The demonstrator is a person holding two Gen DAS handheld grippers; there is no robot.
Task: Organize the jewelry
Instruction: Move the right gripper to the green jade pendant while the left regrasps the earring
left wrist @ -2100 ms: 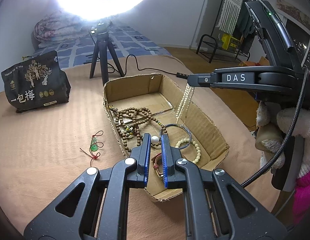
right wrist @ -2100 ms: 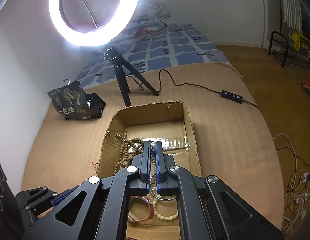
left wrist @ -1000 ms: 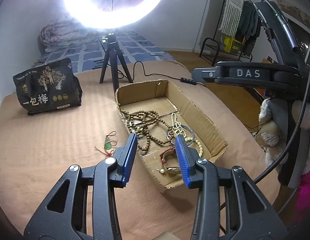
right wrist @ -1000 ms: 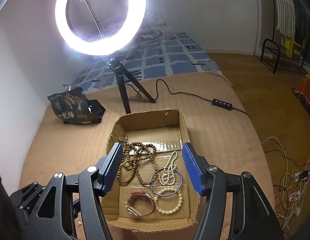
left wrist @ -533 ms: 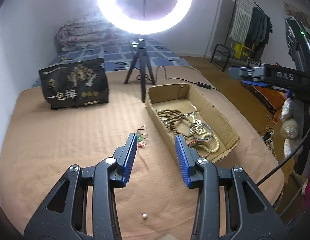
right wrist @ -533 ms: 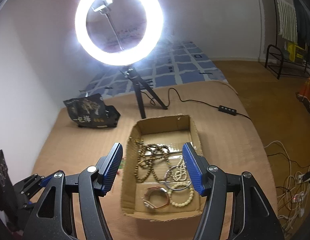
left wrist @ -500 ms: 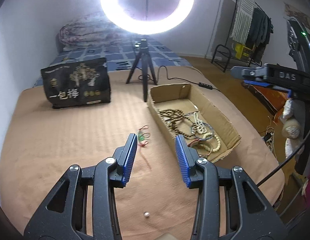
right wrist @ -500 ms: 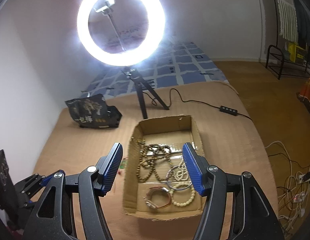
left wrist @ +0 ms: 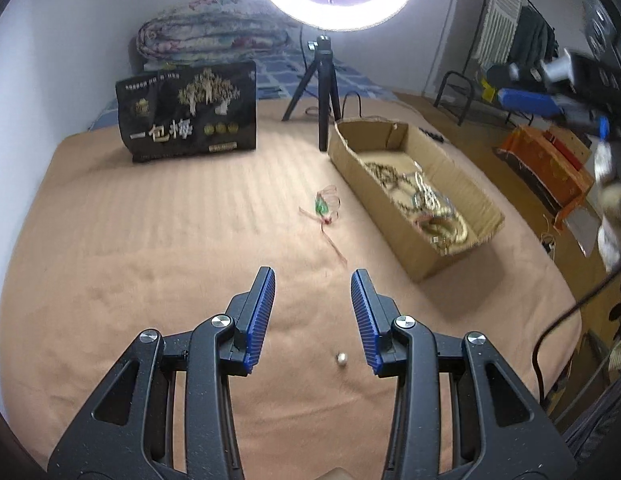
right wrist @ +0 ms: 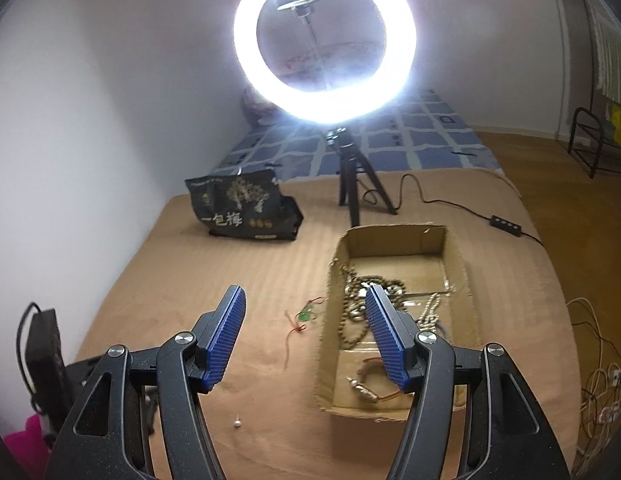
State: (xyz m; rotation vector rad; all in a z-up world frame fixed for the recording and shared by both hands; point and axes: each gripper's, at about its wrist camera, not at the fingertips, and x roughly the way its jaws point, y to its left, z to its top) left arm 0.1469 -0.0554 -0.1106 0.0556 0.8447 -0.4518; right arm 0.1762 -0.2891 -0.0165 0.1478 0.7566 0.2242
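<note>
Jaws on both grippers stand wide apart and hold nothing. Left gripper (left wrist: 313, 312) hangs low over the near part of the tan bedspread (left wrist: 150, 240), a loose pearl bead (left wrist: 341, 359) lying just beside its right finger, toward the near edge. Right gripper (right wrist: 304, 338) sits higher, looking down on the cardboard box (right wrist: 330, 292), which lies toward the right edge with wooden beads (right wrist: 356, 312), a bangle and bracelets heaped inside. Green pendant on red cord (left wrist: 324, 210) lies on the spread just beside the box's left wall, still outside it. Likely step: collect the strays, bead or pendant, into the box. For the bead, judge it best to centre it between the pads, come straight down and close slowly; it is round and would roll or sink into the soft cloth if nudged. For the pendant, pinch the stone rather than the thin cord, which looks apt to slip. Left view is motion-blurred, so fine detail is uncertain.
</note>
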